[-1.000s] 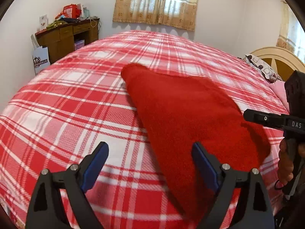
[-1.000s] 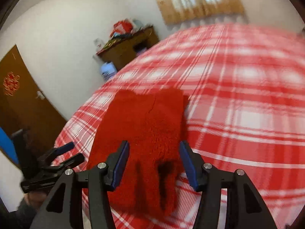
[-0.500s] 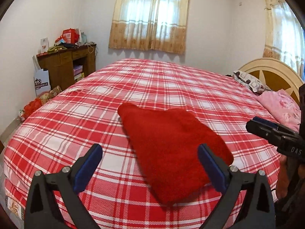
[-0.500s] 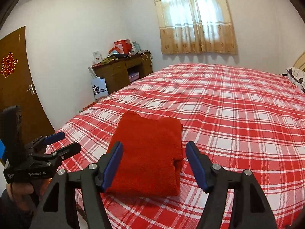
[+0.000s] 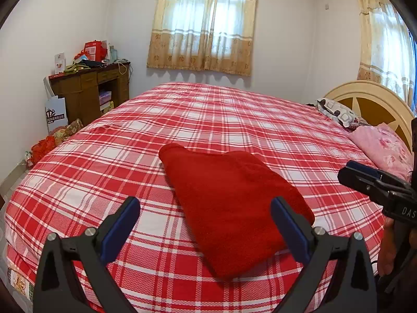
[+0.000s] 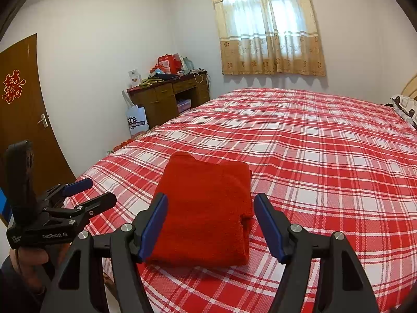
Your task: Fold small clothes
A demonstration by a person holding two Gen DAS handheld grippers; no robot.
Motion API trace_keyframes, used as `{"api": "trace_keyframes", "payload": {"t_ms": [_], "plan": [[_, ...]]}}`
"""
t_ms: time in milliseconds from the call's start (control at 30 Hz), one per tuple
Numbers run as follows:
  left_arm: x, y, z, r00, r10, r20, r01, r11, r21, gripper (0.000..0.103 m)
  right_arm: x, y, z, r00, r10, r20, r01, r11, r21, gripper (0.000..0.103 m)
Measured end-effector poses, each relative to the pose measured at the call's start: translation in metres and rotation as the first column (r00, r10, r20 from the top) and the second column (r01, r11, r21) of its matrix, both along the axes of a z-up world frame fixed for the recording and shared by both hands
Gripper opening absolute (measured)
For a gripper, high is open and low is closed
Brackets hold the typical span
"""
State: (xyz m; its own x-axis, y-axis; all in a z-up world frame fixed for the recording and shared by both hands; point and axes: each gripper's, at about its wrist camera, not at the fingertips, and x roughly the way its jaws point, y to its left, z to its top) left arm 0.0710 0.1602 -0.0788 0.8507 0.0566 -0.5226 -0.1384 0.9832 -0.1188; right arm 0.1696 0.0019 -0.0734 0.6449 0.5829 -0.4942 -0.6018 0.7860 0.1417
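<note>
- Fuzzy red folded garment [image 6: 206, 208] lies flat on the red plaid bedspread [image 6: 325, 156], apparently finished.
- My left claw [image 5: 206, 227] and right claw [image 6: 211, 224] hover spread, empty, clear of it.

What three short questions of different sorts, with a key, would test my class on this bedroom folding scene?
1. True or false: the left gripper is shut on the red fleece garment.
2. Multiple choice: the garment lies on A) the wooden desk, B) the red plaid bedspread, C) the pink quilt.
3. Fill in: in the right wrist view the right gripper has its fingers ____, with nothing between them.

Key: 1 false, its fingers stand apart and off the cloth. 2 B, near the bed's close edge. 3 open.
</note>
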Motion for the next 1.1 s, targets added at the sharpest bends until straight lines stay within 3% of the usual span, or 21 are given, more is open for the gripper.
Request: {"api": "trace_keyframes", "payload": {"t_ms": [1100], "plan": [[0.0002,-0.0083,0.0035,1.000,-0.004,-0.002,0.004,1.000,0.006,0.102,-0.0099,-0.0026,0.0012,1.000,0.006,-0.001,-0.006,1.000,0.015,0.070]]}}
